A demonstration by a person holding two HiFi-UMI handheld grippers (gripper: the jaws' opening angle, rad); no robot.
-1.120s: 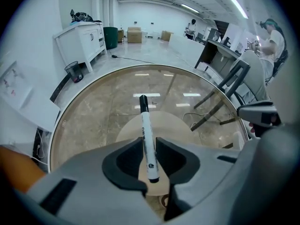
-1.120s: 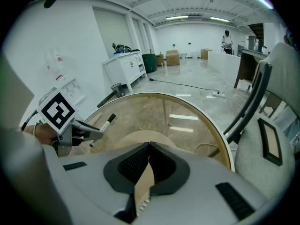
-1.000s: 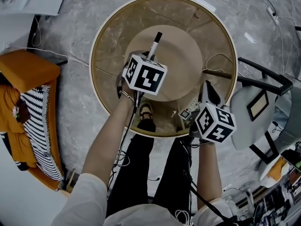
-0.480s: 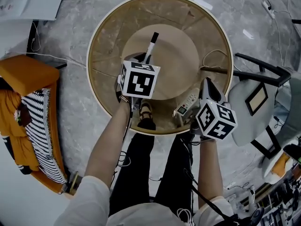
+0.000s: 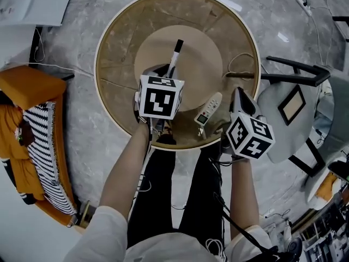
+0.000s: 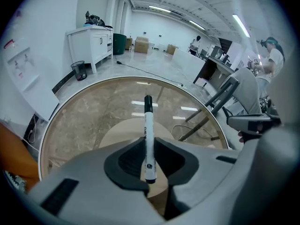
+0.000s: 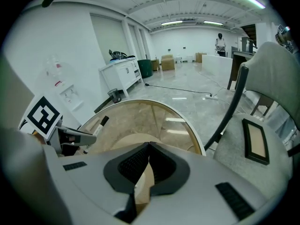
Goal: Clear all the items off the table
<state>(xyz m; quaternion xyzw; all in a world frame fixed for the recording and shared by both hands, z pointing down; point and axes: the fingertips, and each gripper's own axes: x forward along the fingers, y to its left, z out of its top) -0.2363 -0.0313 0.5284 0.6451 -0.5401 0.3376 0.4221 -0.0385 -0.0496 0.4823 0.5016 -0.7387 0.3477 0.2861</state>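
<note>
- Gripping a white marker with a black cap, the left gripper is seen with both pads pressed on the lower end of the barrel. The capped end is pointed away from the jaws, toward the top of the frame.
- In the head view the marker is shown near centre frame, over the middle of the round glass-topped table. Whether its tip is touching the glass cannot be told.
- The right gripper is held at the lower right edge of the table. Its jaws are closed together and nothing is caught between them.
- A white handheld device with a small screen is laid on the glass between the two grippers, apart from both.
- A grey chair is placed just right of the table.
</note>
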